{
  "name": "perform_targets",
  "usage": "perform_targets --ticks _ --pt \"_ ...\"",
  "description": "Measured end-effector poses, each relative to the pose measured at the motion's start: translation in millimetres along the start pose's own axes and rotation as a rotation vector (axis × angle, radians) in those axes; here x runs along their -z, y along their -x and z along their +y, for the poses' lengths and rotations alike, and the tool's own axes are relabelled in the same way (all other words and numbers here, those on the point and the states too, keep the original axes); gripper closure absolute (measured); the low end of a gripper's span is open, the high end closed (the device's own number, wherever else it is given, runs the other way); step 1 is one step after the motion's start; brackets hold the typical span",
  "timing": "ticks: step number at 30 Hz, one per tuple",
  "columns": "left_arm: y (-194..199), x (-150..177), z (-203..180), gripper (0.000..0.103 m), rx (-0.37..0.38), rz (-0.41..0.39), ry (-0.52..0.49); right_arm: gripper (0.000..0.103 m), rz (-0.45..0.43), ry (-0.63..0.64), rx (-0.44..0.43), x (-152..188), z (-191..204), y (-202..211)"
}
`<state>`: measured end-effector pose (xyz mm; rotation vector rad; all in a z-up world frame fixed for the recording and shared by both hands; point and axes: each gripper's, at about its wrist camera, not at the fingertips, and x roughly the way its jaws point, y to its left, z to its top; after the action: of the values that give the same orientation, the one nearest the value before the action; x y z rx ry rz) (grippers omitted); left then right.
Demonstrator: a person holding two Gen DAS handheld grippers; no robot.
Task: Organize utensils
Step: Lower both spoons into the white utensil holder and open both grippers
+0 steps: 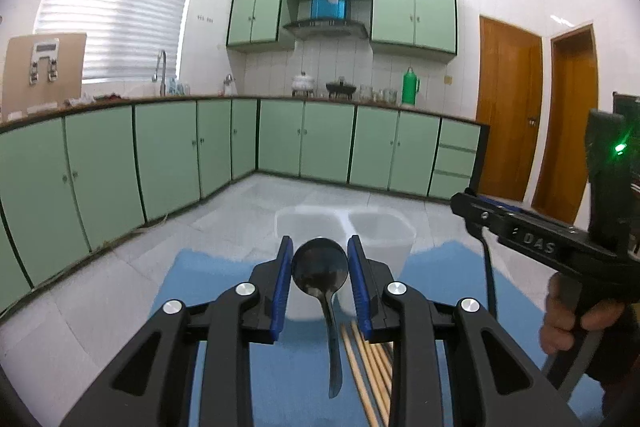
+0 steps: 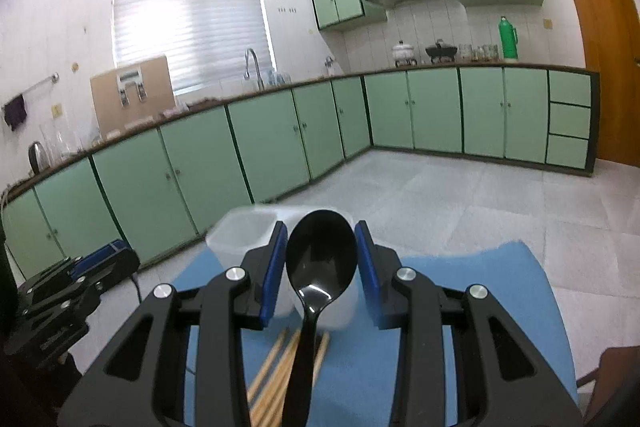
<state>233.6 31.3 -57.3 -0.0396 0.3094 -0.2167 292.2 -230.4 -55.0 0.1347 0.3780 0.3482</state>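
My left gripper (image 1: 320, 239) is clamped on a dark, round-bowled glossy spoon (image 1: 320, 267), with the blue pads against the two edges of the bowl and the handle trailing back under the camera. My right gripper (image 2: 322, 227) looks to be clenched the same way on a black, oval-bowled plastic spoon (image 2: 320, 255), though the far pad's contact is hard to confirm. Both spoons hang in the air just short of the translucent white plastic two-compartment container (image 1: 384, 227), on my side of it

I judge these spoons light and stiff but slick. A hold across a curved bowl could let them pivot or squirt out, so taking them on the flatter handle would be safer. Hanging handle-down should suit dropping them into a compartment

Several pale wooden chopsticks (image 1: 368, 359) lie loose below my grippers, on the near side of the container. They look thin and likely to roll, so I'd pinch them mid-length

The container stands on a blue mat (image 2: 500, 287) covering the worktop. Beyond it are a pale tiled floor (image 2: 460, 187), mint-green cabinets (image 2: 200, 163) under a long counter, a blinded window (image 2: 188, 15) and wooden doors (image 1: 508, 107)
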Motion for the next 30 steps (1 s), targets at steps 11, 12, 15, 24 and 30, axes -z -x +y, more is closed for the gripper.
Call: perform_targets --ticks 11,12,15,24,30 --pt "-16 -91 9 0.076 0.039 -0.193 0.022 0.070 -0.164 -0.024 -0.013 -68 -15 -40" --pt "-22 -95 10 0.076 0.039 -0.203 0.023 0.070 -0.173 -0.017 0.002 -74 -16 -49" --pt "-46 -101 11 0.076 0.030 -0.216 0.010 0.070 -0.182 -0.004 0.034 -80 -19 -71" --pt "-124 -67 19 0.076 0.017 -0.059 0.031 0.070 -0.092 0.012 0.104 -49 -28 -126" --pt "-140 -47 22 0.074 0.007 0.028 0.038 0.068 -0.027 -0.001 0.087 -31 -29 -129"
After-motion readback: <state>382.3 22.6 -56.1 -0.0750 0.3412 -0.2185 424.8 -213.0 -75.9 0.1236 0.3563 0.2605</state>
